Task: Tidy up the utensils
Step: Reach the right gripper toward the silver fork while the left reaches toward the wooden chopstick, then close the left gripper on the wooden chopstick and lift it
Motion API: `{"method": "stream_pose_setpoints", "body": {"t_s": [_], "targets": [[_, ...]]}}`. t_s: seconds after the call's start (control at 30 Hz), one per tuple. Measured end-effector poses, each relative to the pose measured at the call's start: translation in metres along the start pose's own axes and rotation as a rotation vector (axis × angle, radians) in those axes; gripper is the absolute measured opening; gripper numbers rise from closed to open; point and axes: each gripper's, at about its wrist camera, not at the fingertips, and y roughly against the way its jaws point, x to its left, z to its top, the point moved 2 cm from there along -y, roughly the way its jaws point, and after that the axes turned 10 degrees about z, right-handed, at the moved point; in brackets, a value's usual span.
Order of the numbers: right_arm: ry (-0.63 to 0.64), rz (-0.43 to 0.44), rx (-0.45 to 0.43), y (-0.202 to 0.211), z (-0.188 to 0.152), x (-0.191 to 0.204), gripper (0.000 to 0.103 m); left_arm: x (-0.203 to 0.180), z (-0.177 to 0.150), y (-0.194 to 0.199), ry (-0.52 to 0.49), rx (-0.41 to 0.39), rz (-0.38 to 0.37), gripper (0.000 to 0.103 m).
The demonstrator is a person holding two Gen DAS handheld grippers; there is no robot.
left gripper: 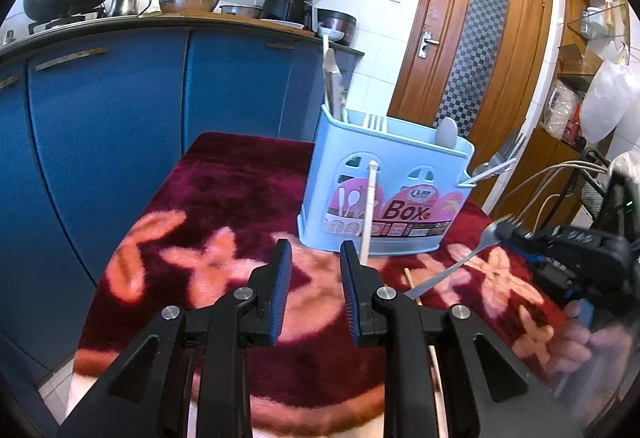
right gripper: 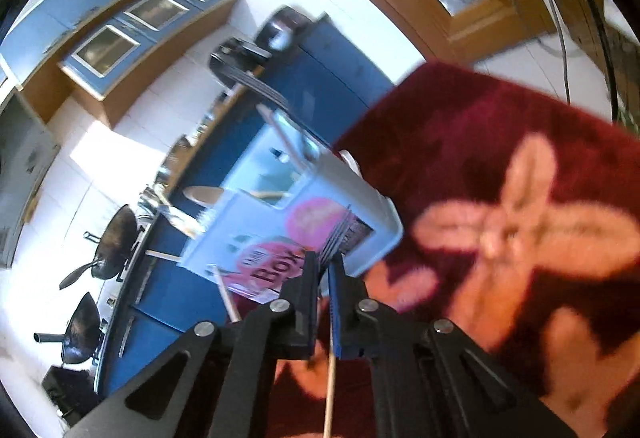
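A light blue utensil box [left gripper: 384,194] stands on the red floral cloth [left gripper: 208,198], holding a white fork, a grey spoon and a tall spatula. My left gripper [left gripper: 314,270] is open and empty just in front of the box. A white chopstick [left gripper: 370,210] leans against the box front, next to the left gripper's right finger. My right gripper [left gripper: 516,234] is shut on a metal fork [left gripper: 456,262], held tilted at the right of the box. In the right wrist view the fork tines [right gripper: 336,238] stick out between the shut right gripper [right gripper: 324,262] before the box [right gripper: 288,234].
A wooden chopstick [left gripper: 412,284] lies on the cloth beside the left gripper; it also shows in the right wrist view [right gripper: 330,386]. Blue cabinets [left gripper: 120,126] with pans on the counter stand behind the table. A wooden door [left gripper: 472,50] is at the back right.
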Motion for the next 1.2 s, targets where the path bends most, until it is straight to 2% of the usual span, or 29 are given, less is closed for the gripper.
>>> {"method": "stream_pose_setpoints", "body": {"t_s": [0.13,0.37,0.53,0.67,0.97,1.2], "targets": [[0.09,-0.006,-0.028,0.02,0.009,0.019,0.004,-0.008,0.0,0.004,-0.019,0.006,-0.022,0.024],[0.273,-0.077,-0.083,0.053,0.02,0.046,0.003,-0.033,-0.002,0.004,-0.069,0.053,-0.087,0.024],[0.281,-0.037,-0.099,0.07,0.027,0.043,0.003,-0.06,-0.006,-0.002,-0.115,0.117,-0.141,0.024],[0.286,-0.041,-0.11,0.082,0.033,0.04,0.003,-0.086,-0.013,-0.006,-0.173,0.158,-0.17,0.024],[0.389,-0.147,-0.091,0.112,0.039,0.04,0.003,-0.132,-0.029,-0.023,-0.233,0.276,-0.223,0.024],[0.42,-0.166,-0.05,0.125,0.036,0.03,0.003,-0.155,-0.048,-0.044,-0.269,0.391,-0.213,0.024]]}}
